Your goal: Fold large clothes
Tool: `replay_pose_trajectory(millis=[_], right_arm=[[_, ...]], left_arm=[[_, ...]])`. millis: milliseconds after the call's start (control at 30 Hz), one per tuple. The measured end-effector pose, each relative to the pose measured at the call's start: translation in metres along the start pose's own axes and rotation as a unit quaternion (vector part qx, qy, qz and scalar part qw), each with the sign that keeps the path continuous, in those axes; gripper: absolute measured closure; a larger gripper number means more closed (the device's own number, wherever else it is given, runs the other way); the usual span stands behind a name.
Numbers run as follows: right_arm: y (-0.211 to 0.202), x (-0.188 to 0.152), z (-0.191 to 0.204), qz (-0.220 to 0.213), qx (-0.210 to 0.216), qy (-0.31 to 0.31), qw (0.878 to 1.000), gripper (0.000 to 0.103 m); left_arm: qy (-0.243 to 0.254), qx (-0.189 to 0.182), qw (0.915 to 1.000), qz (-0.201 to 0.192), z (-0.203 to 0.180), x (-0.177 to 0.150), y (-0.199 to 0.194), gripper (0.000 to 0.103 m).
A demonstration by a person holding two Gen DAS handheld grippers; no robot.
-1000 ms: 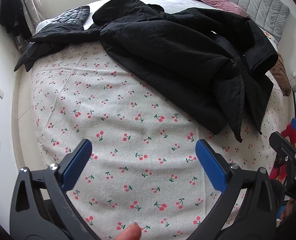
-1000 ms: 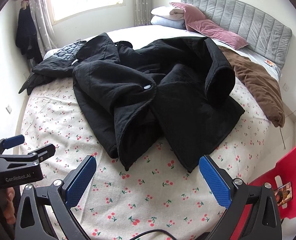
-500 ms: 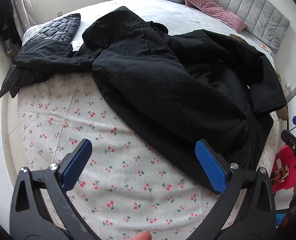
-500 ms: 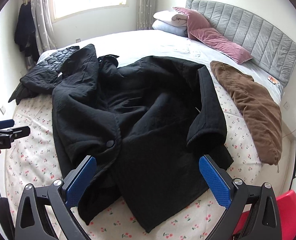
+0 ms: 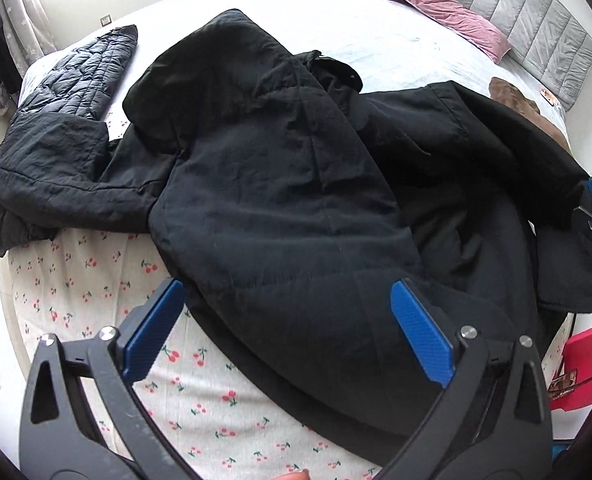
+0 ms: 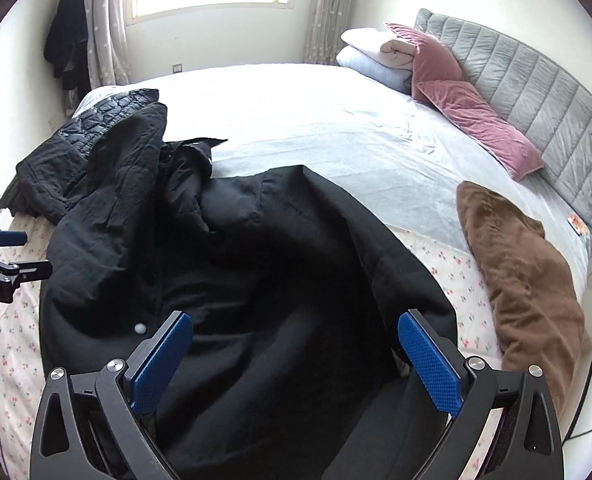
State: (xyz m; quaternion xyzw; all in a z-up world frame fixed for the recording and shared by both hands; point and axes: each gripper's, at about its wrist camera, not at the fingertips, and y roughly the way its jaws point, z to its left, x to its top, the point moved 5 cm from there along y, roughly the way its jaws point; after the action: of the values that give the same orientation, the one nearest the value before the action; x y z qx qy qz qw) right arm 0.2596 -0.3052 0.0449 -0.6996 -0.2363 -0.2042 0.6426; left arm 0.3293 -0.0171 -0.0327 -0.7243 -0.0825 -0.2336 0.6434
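Left wrist view gives you the bed (image 5: 376,40) first, its cherry-print sheet (image 5: 75,288) showing at the near edge and a plain white cover further back. Your black coat (image 5: 287,208) lies spread across the near half of it, crumpled, its long axis running from the hem beside your left gripper (image 5: 283,328) up toward the hood or collar end near the far left; which part is hood and which is sleeve you cannot tell in the dark folds. One sleeve reaches left over a quilted dark jacket (image 5: 91,68). Your left jaws stand wide, holding nothing, just above the coat's near edge. In the right wrist view your right gripper (image 6: 296,364) also has its jaws wide and empty, close over the coat (image 6: 255,280), whose lower part is cut off behind the gripper frame. A brown garment (image 6: 524,280) lies apart at the right, and pink pillows (image 6: 476,120) rest against the grey headboard (image 6: 536,92). A small white button (image 6: 140,328) shows on the coat near the left blue pad.
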Motion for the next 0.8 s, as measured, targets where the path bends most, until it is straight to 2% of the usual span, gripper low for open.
replay_pose_trajectory(millis=[133,200,300,367,500,600,667,700,733,767,800], right_arm=[[0.039,0.039,0.0,0.007,0.041,-0.025,0.999,0.0],[0.064,0.058,0.005,0.018,0.051,-0.044,0.998,0.0],[0.107,0.084,0.006,0.035,0.061,-0.058,0.996,0.0],[0.135,0.098,0.0,0.048,0.077,-0.043,0.995,0.0],[0.183,0.114,-0.01,0.081,0.112,-0.007,0.99,0.0],[0.211,0.102,0.0,0.134,0.156,0.008,0.979,0.001],[0.22,0.089,0.014,0.148,0.175,0.01,0.973,0.009],[0.224,0.084,0.019,0.157,0.174,0.012,0.972,0.022],[0.224,0.079,0.023,0.159,0.164,0.014,0.974,0.043],[0.222,0.076,0.022,0.152,0.147,0.018,0.977,0.053],[0.216,0.076,0.021,0.135,0.137,0.025,0.981,0.07]], left_arm=[[0.002,0.024,0.9996,-0.016,0.017,0.039,0.012,0.0],[0.007,0.038,0.9992,-0.006,0.026,0.056,0.026,0.0],[-0.012,0.031,0.9993,0.018,0.041,0.073,0.048,0.0],[-0.014,0.023,0.9995,0.016,0.047,0.08,0.052,0.0],[-0.004,0.018,0.9998,0.004,0.05,0.1,0.052,0.0],[-0.003,0.005,1.0,0.005,0.044,0.117,0.055,0.0],[-0.008,-0.012,0.9998,0.015,0.036,0.124,0.062,0.0],[-0.009,-0.021,0.9995,0.022,0.03,0.126,0.067,0.0],[-0.009,-0.029,0.9992,0.028,0.022,0.127,0.073,0.0],[-0.007,-0.031,0.9989,0.034,0.015,0.128,0.078,0.0],[-0.005,-0.028,0.9987,0.042,0.008,0.127,0.086,0.0]])
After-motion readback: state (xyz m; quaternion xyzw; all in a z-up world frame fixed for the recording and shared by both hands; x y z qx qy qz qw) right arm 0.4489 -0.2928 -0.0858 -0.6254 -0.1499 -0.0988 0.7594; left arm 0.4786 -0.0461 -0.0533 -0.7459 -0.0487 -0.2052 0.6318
